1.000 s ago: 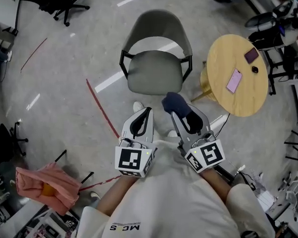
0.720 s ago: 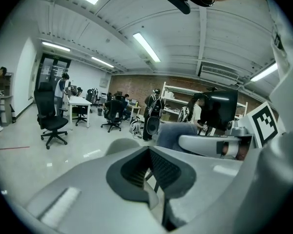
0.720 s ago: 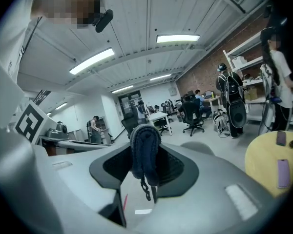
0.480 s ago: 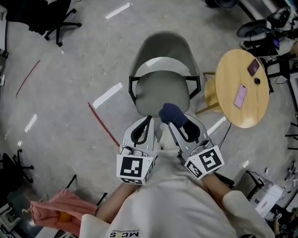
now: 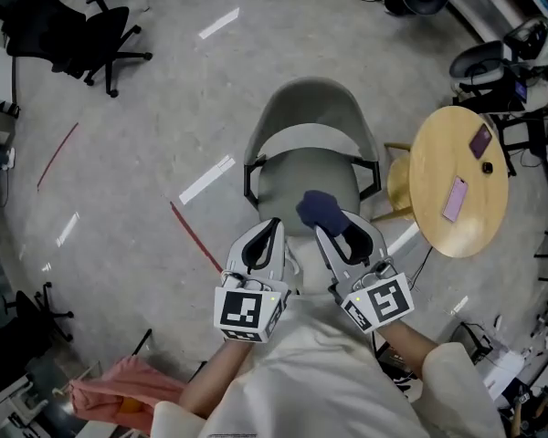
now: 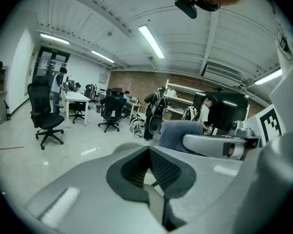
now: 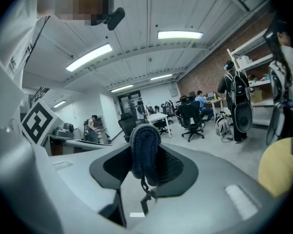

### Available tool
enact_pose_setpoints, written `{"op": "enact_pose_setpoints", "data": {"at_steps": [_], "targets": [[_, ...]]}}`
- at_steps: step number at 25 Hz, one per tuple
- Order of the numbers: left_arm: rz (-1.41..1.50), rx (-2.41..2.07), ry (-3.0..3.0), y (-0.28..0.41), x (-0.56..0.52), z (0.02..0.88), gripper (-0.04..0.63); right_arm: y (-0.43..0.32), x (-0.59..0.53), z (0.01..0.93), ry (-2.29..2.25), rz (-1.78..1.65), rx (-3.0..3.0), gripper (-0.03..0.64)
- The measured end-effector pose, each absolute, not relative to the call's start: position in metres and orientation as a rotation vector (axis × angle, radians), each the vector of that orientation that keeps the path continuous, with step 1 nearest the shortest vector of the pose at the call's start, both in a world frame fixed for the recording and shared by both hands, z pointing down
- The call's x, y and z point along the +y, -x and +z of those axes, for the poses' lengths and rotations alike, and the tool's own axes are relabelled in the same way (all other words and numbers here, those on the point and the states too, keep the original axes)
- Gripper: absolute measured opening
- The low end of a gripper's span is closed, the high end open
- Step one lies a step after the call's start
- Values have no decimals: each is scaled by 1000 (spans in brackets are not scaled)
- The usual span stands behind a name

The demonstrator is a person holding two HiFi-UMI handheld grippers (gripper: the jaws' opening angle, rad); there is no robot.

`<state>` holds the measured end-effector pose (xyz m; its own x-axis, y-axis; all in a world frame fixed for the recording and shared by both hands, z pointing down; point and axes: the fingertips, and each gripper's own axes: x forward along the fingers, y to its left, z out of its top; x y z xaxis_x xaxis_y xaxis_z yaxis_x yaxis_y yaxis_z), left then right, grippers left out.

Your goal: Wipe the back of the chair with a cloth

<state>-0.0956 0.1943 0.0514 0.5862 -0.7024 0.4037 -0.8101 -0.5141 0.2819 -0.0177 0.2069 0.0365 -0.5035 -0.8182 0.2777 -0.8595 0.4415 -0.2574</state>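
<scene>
Chair (image 5: 301, 173): closer to us than a second ago, its seat now under the cloth (image 5: 319, 210) (which hung just short of it before).
Round table (image 5: 458, 181): slid right in our head view.
Pink fabric (image 5: 119, 392): sunk to the lower edge.

A dark blue cloth (image 5: 320, 210), bunched into a rounded wad, is pinched between the fingers (image 7: 173, 167) of the right gripper (image 5: 336, 228) and pokes out past their tips. A pale grey-green chair (image 5: 312, 108) with a black arm frame stands upright just beyond the fingers. Its seat is nearest them and its curved back is on the far side.
</scene>
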Motion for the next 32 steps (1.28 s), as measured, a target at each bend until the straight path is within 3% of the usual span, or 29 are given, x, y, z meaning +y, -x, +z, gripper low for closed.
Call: {"op": "enact_pose_setpoints", "data": {"at_steps": [12, 32], "targets": [[407, -1270, -2329, 68, 138, 107, 0, -15, 137, 90, -1407, 553, -2592, 153], [379, -1366, -2275, 67, 49, 198, 0, -1, 23, 199, -1303, 597, -2604, 152]]}}
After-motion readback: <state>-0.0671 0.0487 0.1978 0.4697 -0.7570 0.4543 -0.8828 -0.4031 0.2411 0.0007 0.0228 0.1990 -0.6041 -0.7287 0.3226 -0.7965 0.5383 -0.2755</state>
